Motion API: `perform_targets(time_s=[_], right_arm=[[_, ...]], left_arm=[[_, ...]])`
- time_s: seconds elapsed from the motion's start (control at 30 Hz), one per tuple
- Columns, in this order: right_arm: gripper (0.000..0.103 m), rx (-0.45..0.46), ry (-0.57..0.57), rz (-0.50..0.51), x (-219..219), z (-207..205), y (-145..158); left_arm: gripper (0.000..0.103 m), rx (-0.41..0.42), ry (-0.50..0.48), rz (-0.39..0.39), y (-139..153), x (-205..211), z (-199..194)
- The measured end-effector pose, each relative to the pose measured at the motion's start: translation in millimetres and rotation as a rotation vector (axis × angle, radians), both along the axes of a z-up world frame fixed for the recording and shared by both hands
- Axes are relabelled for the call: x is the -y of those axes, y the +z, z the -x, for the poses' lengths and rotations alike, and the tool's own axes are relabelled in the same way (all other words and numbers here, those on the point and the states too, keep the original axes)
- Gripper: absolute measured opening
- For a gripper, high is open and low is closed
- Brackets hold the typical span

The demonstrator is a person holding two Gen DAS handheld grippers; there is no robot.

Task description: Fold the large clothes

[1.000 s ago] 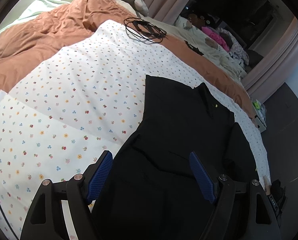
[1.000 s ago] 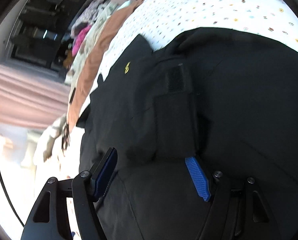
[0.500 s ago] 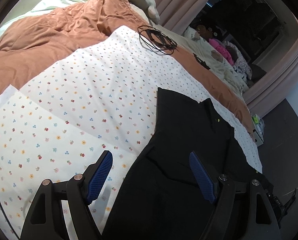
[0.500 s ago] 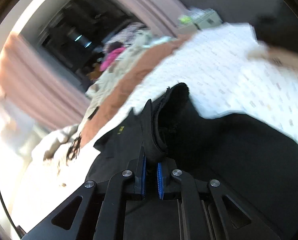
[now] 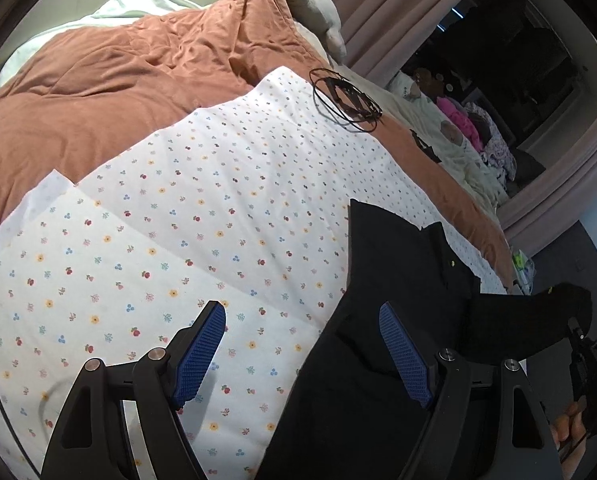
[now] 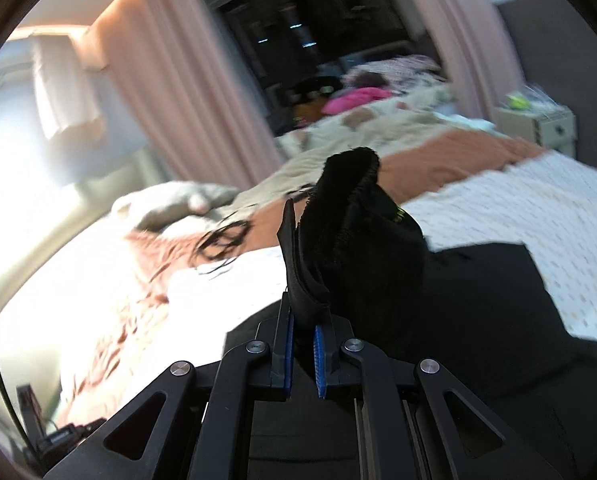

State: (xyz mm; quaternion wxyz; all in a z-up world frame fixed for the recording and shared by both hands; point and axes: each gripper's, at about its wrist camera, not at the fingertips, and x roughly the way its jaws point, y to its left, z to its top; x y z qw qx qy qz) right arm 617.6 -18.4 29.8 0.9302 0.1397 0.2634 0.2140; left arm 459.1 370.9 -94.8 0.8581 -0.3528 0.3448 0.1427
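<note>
The right wrist view is motion-blurred, smearing the floral-print white sheet (image 6: 538, 208). The black fabric garment (image 5: 378, 360) runs off the left wrist view's bottom edge. Its small yellow logo (image 5: 452, 264) is unreadable.

Black garment (image 5: 378, 280) lies spread beneath the open left gripper (image 5: 302, 354), one sleeve (image 6: 350, 232) lifted, pinched in the right gripper (image 6: 303, 354)

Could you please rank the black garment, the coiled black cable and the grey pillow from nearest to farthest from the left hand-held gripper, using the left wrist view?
1. Black garment, lying under the right finger of the left hand-held gripper.
2. Coiled black cable, mid-bed on the floral sheet.
3. Grey pillow, at the far head end.
</note>
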Motion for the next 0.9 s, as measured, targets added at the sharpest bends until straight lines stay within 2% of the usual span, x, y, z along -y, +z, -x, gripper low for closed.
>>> perform_targets(time_s=[0.13,0.23,0.53,0.63,0.67,0.7,0.77,0.9], right_arm=[[0.009,0.016,0.081,0.062,-38,4,2],[0.009,-0.003,0.130,0.092,-63,4,-10],[0.010,-0.100,0.223,0.122,-117,-5,-67],[0.031,-0.182,0.310,0.143,-135,-4,-91],[0.048,-0.217,0.342,0.144,-139,-4,-99],[0.057,-0.235,0.357,0.141,-140,-2,-105],[0.062,-0.230,0.346,0.151,-133,4,-109],[0.063,-0.249,0.309,0.151,-102,9,-112]], left_arm=[[0.080,0.003,0.015,0.012,-1,-7,5],[0.080,0.005,0.031,0.016,0,-14,9],[0.080,-0.015,0.084,0.007,-3,-34,20],[0.080,-0.020,0.093,0.008,-5,-35,21],[0.080,-0.021,0.092,0.007,-5,-34,20],[0.080,-0.023,0.088,0.007,-5,-33,18],[0.080,-0.027,0.074,0.001,-5,-27,15],[0.080,-0.037,0.047,-0.017,-1,-14,7]])
